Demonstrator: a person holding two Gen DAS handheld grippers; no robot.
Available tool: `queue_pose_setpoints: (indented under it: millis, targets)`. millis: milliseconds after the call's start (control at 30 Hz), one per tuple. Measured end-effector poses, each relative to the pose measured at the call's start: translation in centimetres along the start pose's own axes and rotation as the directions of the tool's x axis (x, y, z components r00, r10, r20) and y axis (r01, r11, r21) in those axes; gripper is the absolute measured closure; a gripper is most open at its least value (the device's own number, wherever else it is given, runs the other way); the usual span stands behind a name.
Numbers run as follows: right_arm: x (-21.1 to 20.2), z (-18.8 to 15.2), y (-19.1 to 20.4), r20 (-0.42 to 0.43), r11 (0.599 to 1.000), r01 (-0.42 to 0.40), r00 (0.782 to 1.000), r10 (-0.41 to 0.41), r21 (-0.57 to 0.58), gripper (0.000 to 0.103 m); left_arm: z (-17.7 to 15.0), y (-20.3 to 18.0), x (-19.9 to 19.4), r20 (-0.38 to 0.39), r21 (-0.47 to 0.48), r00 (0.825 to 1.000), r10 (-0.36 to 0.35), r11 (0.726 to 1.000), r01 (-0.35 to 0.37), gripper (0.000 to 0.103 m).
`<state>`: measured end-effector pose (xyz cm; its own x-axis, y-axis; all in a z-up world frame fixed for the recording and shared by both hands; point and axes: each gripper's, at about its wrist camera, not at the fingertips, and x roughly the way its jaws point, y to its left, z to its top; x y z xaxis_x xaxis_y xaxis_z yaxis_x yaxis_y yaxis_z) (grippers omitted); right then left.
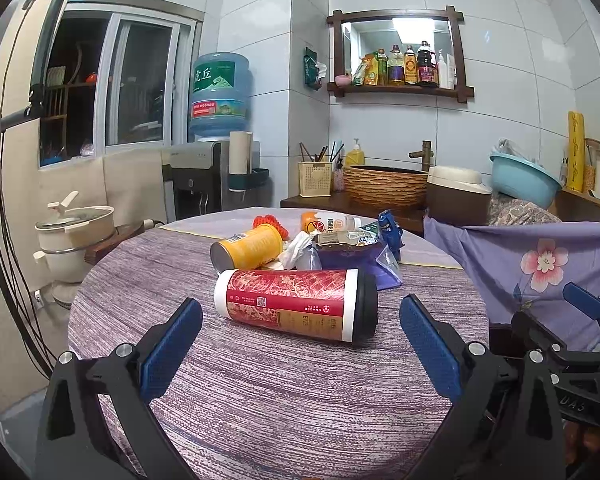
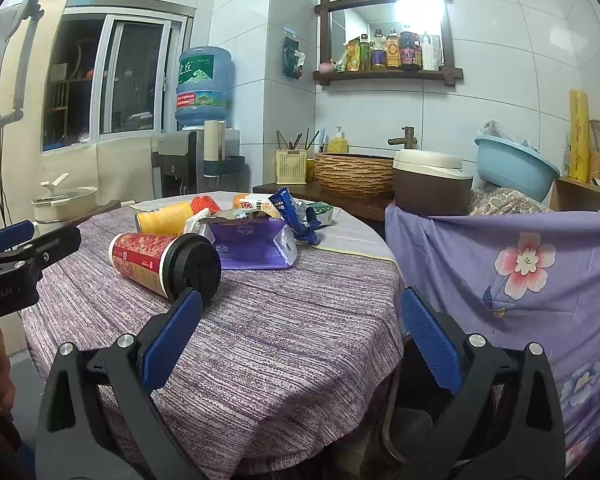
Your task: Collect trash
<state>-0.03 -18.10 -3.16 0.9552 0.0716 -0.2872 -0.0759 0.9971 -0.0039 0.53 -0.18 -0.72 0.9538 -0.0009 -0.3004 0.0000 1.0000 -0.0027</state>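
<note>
Trash lies heaped on the round table [image 1: 260, 380] with its purple-grey woven cloth, most of it bunched toward the far side. Nearest of all is one red and gold paper cup [image 1: 292, 304] with a white rim and a black lid, tipped on its side, lid pointing to the right in the left wrist view. It sits apart from the heap, on bare cloth. Behind it I count one yellow can [image 1: 248, 246], also on its side with its metal end toward us; one flat purple pouch [image 1: 348, 258] with a torn silver wrapper [image 2: 236, 214] lying on top of it; one crumpled blue wrapper [image 1: 390, 230] at the right of the pile; one white bottle with an orange label [image 1: 328, 222] at the back; one scrap of crumpled white plastic [image 1: 296, 246] between the can and the pouch; and one orange-red ribbed piece [image 1: 270, 224] behind the can.

Both tools hover low over the near edge. The left gripper [image 1: 300, 344] has its two blue-padded fingers spread wide, with the red cup lying between and just beyond the tips, nothing touching. The right gripper [image 2: 300, 344] is likewise spread wide and empty, its left finger [image 2: 172, 340] in front of the cup's black lid.
</note>
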Motion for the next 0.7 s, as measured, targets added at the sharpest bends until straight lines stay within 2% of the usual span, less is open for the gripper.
queue_pose_setpoints:
  millis: [700]
  targets:
    - [0.15, -0.17, 0.21, -0.004, 1.000, -0.002, 1.000, 0.002, -0.001, 0.005, -0.09, 0.06, 0.08, -0.001, 0.000, 1.000, 0.000, 1.000, 0.000, 0.005]
